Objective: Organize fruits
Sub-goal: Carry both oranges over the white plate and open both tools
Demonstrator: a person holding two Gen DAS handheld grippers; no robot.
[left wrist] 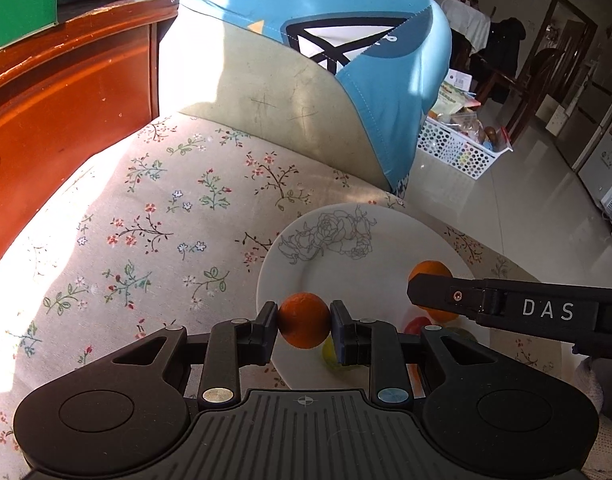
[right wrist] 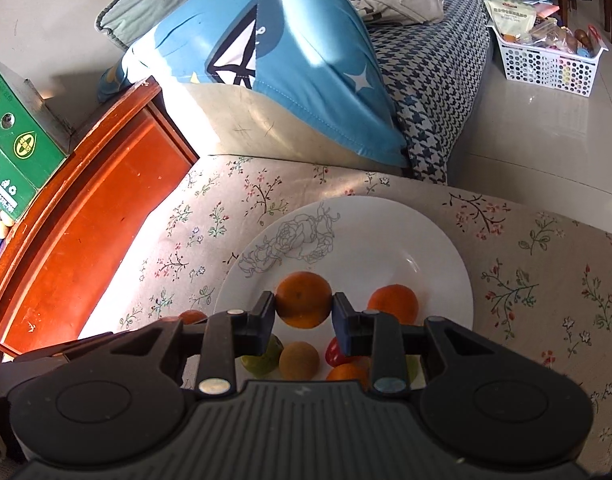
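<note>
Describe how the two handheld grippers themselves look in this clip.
Both grippers, left and right, are matte black plastic with ribbed bases, round side discs, silver pivot pins and blue-edged finger pads. The right one's finger carries white "DAS" lettering.

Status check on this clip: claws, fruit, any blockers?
Left claw shut on an orange. Right claw shut on another orange. Both over the white plate. Nothing blocking.
</note>
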